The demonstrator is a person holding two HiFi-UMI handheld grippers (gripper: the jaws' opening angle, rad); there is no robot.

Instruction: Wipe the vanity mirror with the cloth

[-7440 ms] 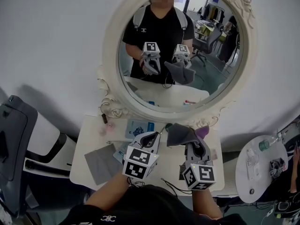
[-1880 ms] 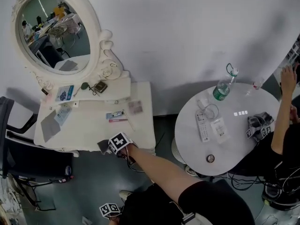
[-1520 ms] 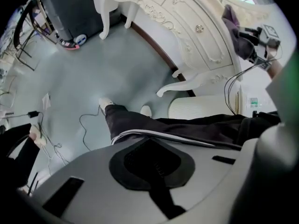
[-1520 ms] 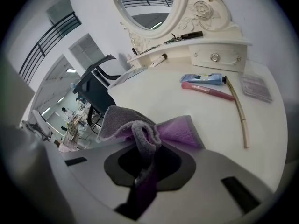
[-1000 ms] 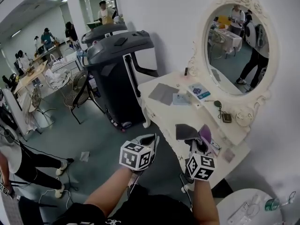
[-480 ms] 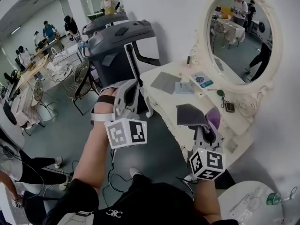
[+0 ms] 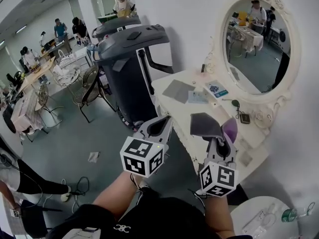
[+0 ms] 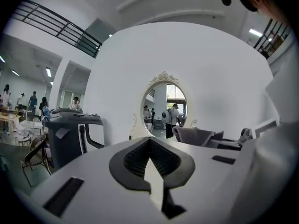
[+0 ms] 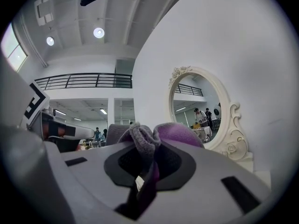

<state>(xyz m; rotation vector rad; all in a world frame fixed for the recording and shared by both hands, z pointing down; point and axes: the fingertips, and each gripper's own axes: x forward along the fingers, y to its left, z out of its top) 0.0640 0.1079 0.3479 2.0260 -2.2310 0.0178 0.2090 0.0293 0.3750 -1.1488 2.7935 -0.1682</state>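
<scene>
Where my right gripper (image 7: 220,144) clamps the single grey-and-purple cloth (image 7: 205,125), the pinched fold is hidden between its jaws; my left gripper (image 7: 160,125) is closed on nothing. One oval vanity mirror (image 7: 256,44) stands beyond, clear of the cloth, above a white table (image 7: 182,108) whose small packets (image 7: 218,90) bear unreadable print.

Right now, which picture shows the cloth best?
The head view: the whole cloth shows, sticking up from the right tongs. The right gripper view shows only its bunched end, pinched close up. The left gripper view shows it small, at the right.
</scene>
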